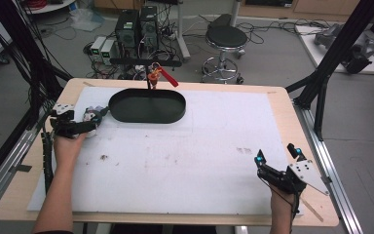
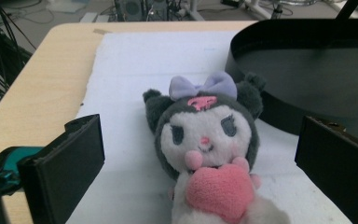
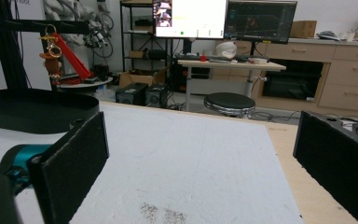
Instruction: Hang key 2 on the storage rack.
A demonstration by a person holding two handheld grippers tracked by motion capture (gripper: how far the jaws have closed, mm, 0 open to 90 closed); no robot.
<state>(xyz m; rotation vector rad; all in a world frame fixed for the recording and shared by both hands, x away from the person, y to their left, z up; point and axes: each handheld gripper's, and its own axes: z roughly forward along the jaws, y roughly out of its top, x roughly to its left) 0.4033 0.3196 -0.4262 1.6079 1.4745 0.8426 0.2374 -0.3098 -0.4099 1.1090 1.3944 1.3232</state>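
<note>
In the left gripper view, the plush toy (image 2: 209, 154) lies between the spread jaws of the left hand-held gripper (image 2: 205, 163), touching neither pad; the jaws stand wide, one on each side of it. The toy is soft and fuzzy: dark grey hood with ears, white face, lilac bow, and a pink heart held at its chest. It rests on the white mat (image 2: 135, 70), a matte sheet covering most of the worktop (image 2: 42, 79), whose bare wooden border runs along the mat's left edge, close to the toy.

Just beyond the toy sits the black tray (image 2: 307, 88), a shallow oval with a smooth upright wall; the toy's far ear is just beside that wall. From the high view the left hand-held gripper (image 1: 85, 122) is at the far left part of the mat, with the tray (image 1: 147, 106) to its right.

The right hand-held gripper (image 1: 277, 158) hovers near the worktop's near right corner, jaws wide and holding nothing, well apart from the toy. Between the two stretches open mat, lightly smudged.
</note>
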